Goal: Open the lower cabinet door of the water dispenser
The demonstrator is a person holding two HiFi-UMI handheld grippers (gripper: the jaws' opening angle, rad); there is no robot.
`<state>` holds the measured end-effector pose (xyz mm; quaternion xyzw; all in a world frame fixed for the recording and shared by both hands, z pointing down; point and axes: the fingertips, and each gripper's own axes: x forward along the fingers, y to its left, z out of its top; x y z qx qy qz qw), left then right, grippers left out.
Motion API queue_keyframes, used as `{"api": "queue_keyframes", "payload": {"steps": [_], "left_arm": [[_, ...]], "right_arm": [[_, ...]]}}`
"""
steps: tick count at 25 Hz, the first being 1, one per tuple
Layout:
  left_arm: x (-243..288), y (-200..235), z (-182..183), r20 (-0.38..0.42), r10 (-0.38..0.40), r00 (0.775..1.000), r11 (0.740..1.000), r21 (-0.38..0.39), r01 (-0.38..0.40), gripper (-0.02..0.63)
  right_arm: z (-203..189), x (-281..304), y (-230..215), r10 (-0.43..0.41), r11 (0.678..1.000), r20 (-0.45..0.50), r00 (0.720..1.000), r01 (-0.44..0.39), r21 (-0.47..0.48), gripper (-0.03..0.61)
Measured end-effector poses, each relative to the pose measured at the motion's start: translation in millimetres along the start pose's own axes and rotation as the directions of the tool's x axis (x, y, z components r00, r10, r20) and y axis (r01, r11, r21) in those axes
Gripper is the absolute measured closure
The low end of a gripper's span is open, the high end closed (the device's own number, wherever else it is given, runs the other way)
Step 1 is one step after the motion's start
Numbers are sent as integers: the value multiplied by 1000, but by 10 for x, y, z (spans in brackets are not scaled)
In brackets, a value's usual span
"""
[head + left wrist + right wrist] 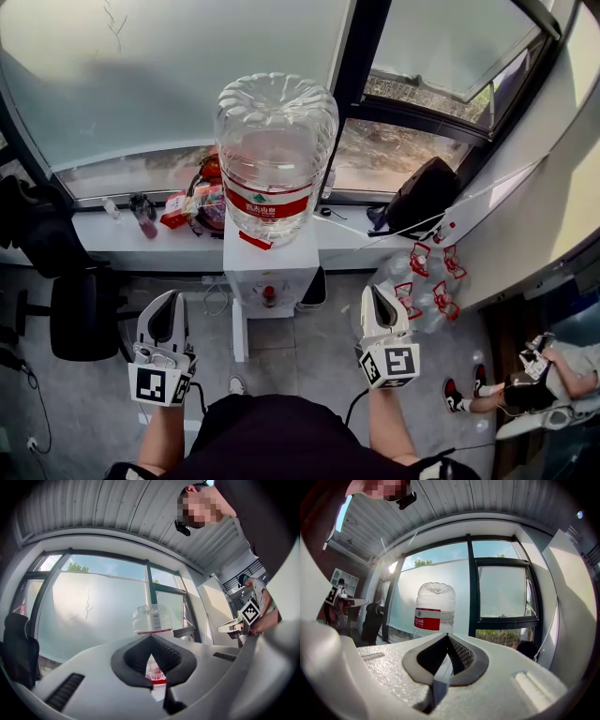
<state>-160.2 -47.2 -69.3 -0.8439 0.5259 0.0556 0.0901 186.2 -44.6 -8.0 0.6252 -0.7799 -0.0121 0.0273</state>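
Both of our grippers are clamped shut on nothing, left gripper (169,305) and right gripper (377,295). The dispenser (272,267) stands straight ahead, in between them and well apart from both, with the bottle (277,155) on top. The lower door sits on the front under the red tap (270,296), and from up here we can barely see it. Neither hand looks clearly nearer, so we'd guess either one has to drop low and go forward.
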Motion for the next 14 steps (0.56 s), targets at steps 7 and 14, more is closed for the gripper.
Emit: {"api": "queue_keyframes", "payload": {"steps": [7, 14], "left_arm": [[-13, -20, -25, -1, -6, 1000, 1000, -4, 6, 606], [-53, -39, -16, -1, -4, 1000, 1000, -5, 4, 606]], "right_arm": [[-31, -22, 23, 1, 1000, -2, 1000, -1, 5, 575], [-54, -70, 43, 3, 1000, -7, 1000, -3, 7, 575]]}}
